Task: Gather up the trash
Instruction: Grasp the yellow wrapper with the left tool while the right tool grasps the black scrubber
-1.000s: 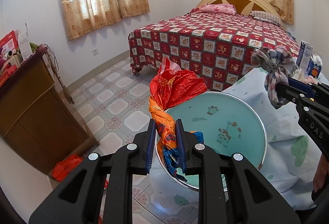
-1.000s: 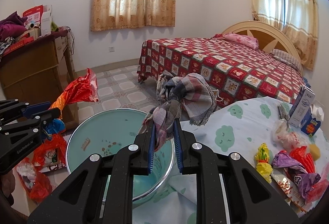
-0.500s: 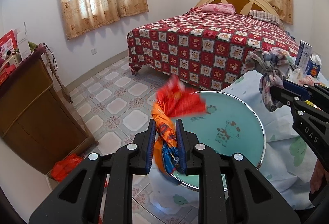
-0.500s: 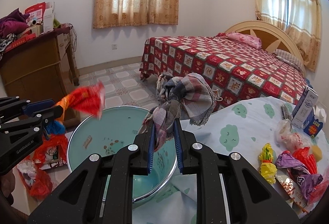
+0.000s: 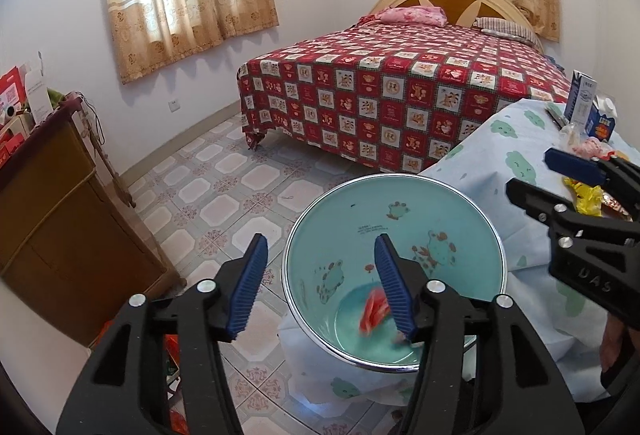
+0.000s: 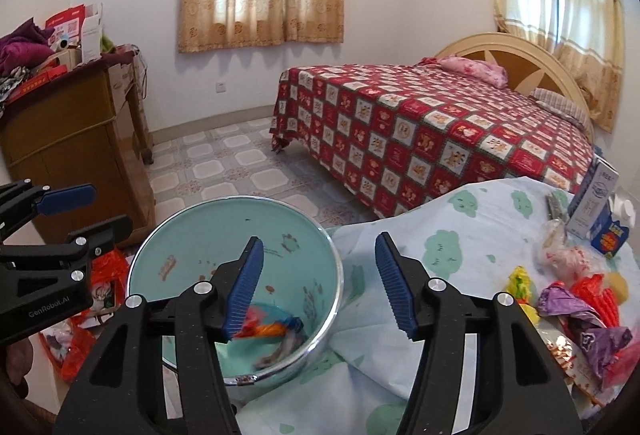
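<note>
A teal basin (image 5: pixel 394 211) with a metal rim stands at the edge of the table; it also shows in the right wrist view (image 6: pixel 236 231). A red and orange wrapper (image 5: pixel 374 311) lies blurred at its bottom, and in the right wrist view (image 6: pixel 266 327) a grey checked cloth (image 6: pixel 280 351) lies beside it. My left gripper (image 5: pixel 320 285) is open and empty above the basin's near rim. My right gripper (image 6: pixel 320 281) is open and empty above the basin's right rim. More wrappers (image 6: pixel 584 311) lie on the table to the right.
The table has a pale blue cloth with green clouds (image 6: pixel 452 231). Cartons (image 6: pixel 596 203) stand at its far right. A wooden cabinet (image 5: pixel 52 223) stands left, with red bags (image 6: pixel 100 275) on the floor. A bed with a red quilt (image 5: pixel 400 83) is behind.
Both grippers have opened. The red wrapper left my left gripper and the checked cloth left my right gripper; both now lie in the basin.
</note>
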Demonstrator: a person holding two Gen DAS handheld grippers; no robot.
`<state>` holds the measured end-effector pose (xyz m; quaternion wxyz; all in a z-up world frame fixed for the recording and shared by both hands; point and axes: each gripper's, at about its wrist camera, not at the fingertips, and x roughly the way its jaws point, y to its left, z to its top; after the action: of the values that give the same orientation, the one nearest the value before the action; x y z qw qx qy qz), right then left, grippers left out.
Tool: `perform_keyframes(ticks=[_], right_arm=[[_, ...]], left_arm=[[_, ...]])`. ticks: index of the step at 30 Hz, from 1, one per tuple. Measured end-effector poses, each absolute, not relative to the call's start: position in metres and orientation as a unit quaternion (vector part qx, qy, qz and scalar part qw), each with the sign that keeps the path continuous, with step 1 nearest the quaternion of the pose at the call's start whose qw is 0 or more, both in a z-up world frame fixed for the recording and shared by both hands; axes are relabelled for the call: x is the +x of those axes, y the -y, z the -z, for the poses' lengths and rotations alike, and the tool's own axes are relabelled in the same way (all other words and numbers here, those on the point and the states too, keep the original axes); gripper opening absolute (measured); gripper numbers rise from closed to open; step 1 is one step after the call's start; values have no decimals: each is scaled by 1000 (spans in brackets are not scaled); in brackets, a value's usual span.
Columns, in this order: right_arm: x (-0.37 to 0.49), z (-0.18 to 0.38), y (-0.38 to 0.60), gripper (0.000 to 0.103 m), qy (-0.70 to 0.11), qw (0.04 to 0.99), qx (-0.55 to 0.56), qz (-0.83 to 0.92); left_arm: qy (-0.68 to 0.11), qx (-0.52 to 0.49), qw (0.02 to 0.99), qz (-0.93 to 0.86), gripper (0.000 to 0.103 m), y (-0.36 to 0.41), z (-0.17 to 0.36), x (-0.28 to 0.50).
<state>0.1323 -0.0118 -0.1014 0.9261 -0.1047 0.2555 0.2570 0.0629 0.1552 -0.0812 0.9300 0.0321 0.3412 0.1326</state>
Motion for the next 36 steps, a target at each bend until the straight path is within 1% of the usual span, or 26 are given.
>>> perform_keyframes(ticks=[4,7,8,13,18,22,25,29,31,32,33,35,36], right_arm=[[129,97,25,62,-255,931,-100,-243],[120,92,39,65,-250,935,-103,-229],[119,92,44,66,-249,936,-106,-224],[101,90,101,67,-252,947,-102,-173],[86,103,193,68,-274,956,-79,-70],[82,123,273,68,-304,952,-35,7],[87,130,300,68,-315,949,-9,22],[105,145,311,67,-345,938,3,17],[113,154,315,58,-369,929,23,-8],[114,157,315,56,-370,928,29,-16],[112,158,315,48,-370,928,30,-22],[108,157,312,38,-371,927,29,-37],[106,154,311,27,-370,928,30,-44]], left_arm=[[-343,34,929,-131,60,-154,83,63],[-341,35,930,-133,70,-152,84,62],[-340,35,930,-133,72,-150,85,62],[-358,55,926,-106,72,-127,99,62],[-379,86,919,-70,72,-90,118,61],[-384,103,916,-56,72,-69,125,61],[-380,117,916,-48,72,-50,128,62],[-377,126,917,-37,72,-29,126,67],[-371,130,919,-28,72,-17,124,66],[-369,132,920,-26,72,-14,122,66],[-365,137,921,-23,72,-10,121,65],[-363,139,921,-20,72,-6,120,65],[-366,138,920,-17,72,-4,120,65]])
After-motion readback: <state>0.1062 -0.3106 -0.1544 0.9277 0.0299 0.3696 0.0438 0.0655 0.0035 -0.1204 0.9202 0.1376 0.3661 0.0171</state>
